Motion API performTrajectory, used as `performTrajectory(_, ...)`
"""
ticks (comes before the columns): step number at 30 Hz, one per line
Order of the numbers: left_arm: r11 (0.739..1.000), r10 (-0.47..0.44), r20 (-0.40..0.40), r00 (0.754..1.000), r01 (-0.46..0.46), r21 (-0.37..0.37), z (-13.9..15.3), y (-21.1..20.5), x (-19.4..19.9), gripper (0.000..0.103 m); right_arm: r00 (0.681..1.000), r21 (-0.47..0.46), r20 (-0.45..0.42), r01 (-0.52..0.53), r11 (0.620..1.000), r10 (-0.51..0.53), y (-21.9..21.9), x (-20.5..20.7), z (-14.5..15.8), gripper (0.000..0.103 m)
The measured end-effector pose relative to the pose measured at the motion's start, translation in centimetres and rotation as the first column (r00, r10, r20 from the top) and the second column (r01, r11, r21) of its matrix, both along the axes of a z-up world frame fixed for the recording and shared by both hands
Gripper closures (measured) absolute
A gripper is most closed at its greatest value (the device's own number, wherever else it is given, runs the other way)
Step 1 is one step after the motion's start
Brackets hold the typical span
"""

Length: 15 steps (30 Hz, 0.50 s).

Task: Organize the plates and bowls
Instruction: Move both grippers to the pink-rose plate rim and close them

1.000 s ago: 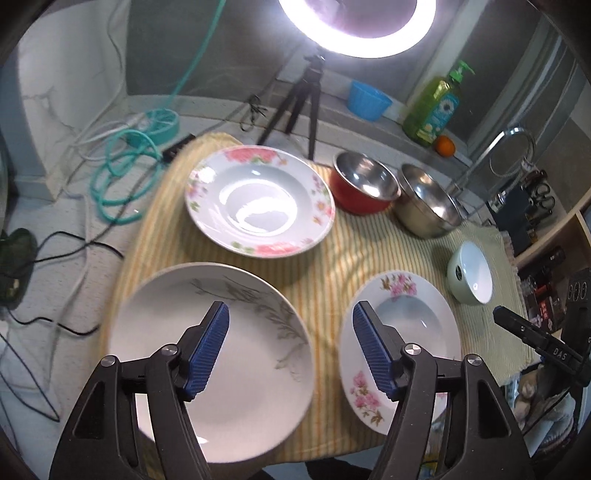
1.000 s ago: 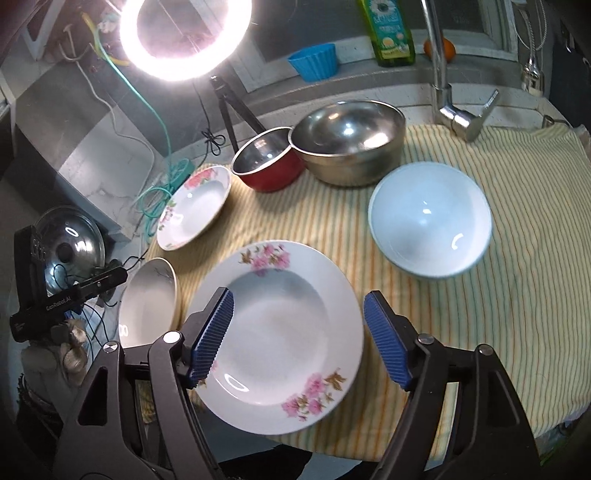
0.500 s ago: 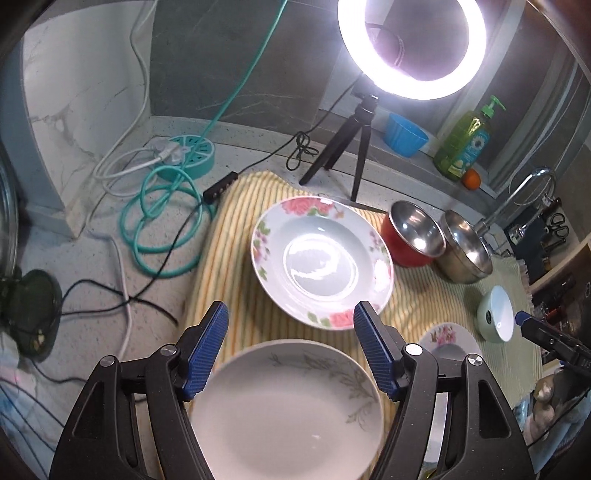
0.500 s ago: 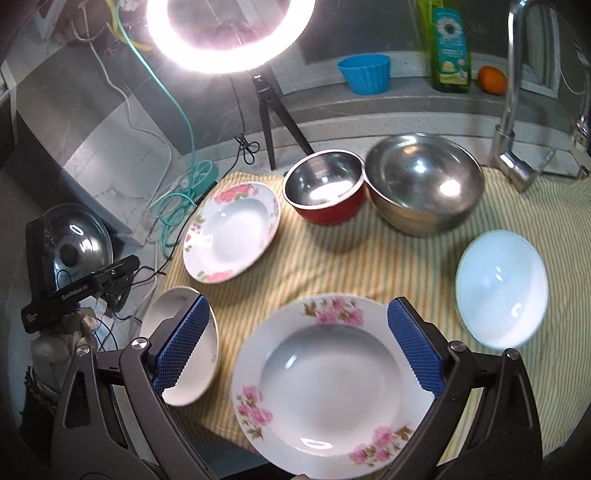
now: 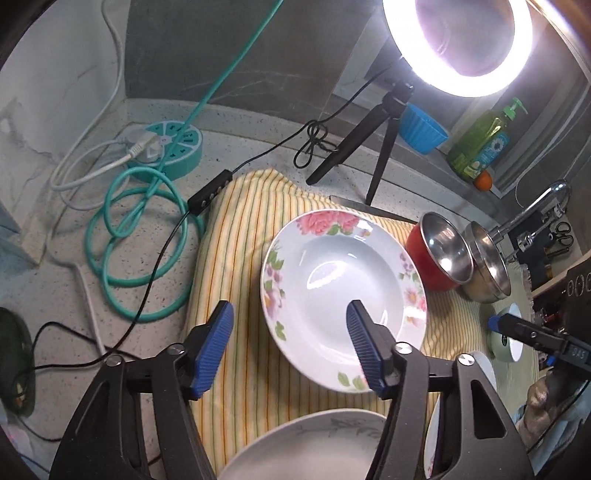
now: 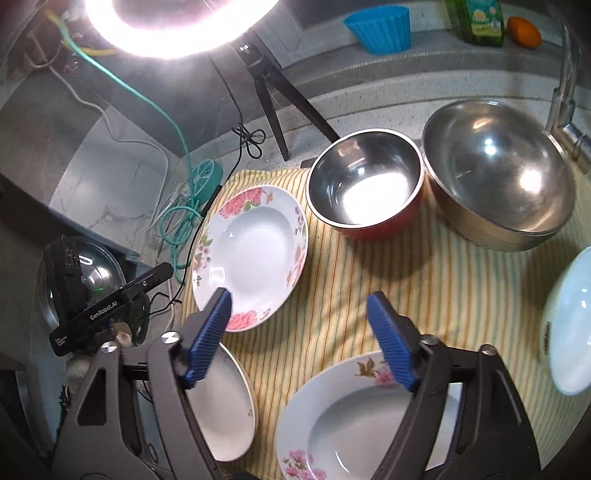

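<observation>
A rose-rimmed deep plate (image 5: 343,306) lies on the yellow striped cloth (image 5: 236,258); it also shows in the right wrist view (image 6: 251,251). My left gripper (image 5: 288,347) is open and empty, its jaws straddling that plate's near left rim from above. A white plate with grey leaves (image 5: 314,446) lies below it, also in the right wrist view (image 6: 225,410). My right gripper (image 6: 299,339) is open and empty above the cloth, just beyond a pink-flowered plate (image 6: 369,421). A red steel bowl (image 6: 365,188), a large steel bowl (image 6: 498,173) and a white bowl (image 6: 570,325) stand on the cloth.
A ring light on a tripod (image 5: 458,44) stands behind the cloth. A teal power strip (image 5: 166,147) and coiled cables (image 5: 136,240) lie on the counter at left. A blue cup (image 6: 380,26), a soap bottle (image 5: 480,144) and a tap (image 6: 565,88) are at the back.
Both grippers moved forward over the cloth toward the back. The rose-rimmed plate is now between the left jaws; the near plates slid to the bottom of both views.
</observation>
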<state>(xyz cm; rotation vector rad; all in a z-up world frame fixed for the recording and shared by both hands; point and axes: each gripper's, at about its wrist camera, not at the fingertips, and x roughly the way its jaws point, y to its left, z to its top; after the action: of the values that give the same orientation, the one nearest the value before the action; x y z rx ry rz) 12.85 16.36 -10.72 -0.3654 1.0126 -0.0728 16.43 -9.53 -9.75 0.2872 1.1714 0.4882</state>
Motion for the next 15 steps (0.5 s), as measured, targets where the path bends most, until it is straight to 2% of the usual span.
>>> performTrajectory(5, 1.0, -0.002, -0.025, 1.0, 0.002, -0.02, -1.5, 0.7, 1.7, 0.058, 0.998, 0.014, -0.063, 0.014, 1.0, -0.014, 1.0, 1.9, -2.4, 0.045)
performTrajectory(9, 0.999, -0.014, -0.038, 0.999, 0.013, -0.029, -2.3, 1.1, 2.8, 0.063, 0.996, 0.017, -0.091, 0.019, 1.0, -0.018, 1.6, 3.1, -3.6, 0.055)
performTrajectory(15, 0.998, -0.019, -0.064, 0.998, 0.015, -0.067, -3.4, 1.6, 3.8, 0.071, 0.993, 0.015, -0.116, 0.01, 1.0, -0.008, 2.8, 4.4, -4.8, 0.065)
